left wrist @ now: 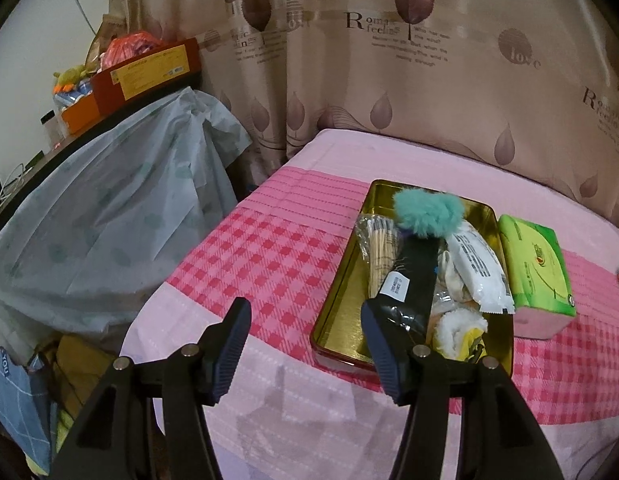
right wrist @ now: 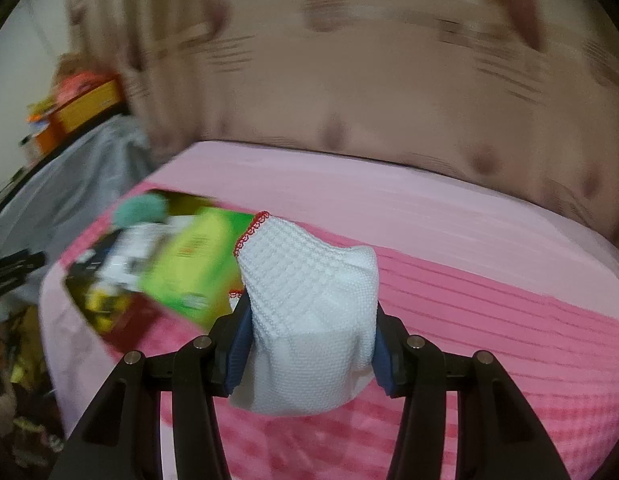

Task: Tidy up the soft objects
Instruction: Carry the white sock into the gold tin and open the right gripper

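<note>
White waffle-weave cloth [right wrist: 309, 312] with red stitched edge, bunched, clamped in right hand-held gripper [right wrist: 307, 354], pointing forward over bed [right wrist: 489, 272]. Left hand-held gripper [left wrist: 305, 320] open, empty.

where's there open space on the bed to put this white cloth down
The bedspread is bare between the gold tin and the draped grey cover, and behind the tin toward the curtain. The tin is crowded; the green tissue pack sits beside it.
</note>
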`<state>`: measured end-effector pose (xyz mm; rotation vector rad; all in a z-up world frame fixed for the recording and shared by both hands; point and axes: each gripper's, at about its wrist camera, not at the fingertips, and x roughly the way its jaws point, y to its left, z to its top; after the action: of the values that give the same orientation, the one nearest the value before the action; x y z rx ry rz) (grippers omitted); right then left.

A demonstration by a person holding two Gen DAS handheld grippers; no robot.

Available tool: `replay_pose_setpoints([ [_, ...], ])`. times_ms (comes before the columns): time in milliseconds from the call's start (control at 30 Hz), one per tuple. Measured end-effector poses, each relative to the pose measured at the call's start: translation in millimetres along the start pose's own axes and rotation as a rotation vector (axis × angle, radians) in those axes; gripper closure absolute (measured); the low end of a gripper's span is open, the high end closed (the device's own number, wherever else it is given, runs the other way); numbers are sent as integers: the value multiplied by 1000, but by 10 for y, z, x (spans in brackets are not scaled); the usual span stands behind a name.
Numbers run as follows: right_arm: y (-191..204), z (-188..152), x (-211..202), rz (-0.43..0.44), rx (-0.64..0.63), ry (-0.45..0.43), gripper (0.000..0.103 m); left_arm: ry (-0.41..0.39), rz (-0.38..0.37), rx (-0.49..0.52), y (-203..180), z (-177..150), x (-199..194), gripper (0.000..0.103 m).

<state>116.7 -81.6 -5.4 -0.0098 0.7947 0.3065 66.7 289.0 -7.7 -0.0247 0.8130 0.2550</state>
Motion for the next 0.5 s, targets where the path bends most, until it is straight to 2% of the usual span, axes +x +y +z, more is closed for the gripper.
replay_pose_setpoints([
  [133, 543, 135, 160, 100, -53, 9, 55, -4, -1, -14, 36, 5, -5, 45],
  [267, 1030, 260, 346, 160, -109, 15, 55, -15, -8, -28, 65, 8, -31, 45],
  [500, 1587, 350, 675, 210, -183, 47, 55, -21, -15, -34, 71, 2, -44, 44],
])
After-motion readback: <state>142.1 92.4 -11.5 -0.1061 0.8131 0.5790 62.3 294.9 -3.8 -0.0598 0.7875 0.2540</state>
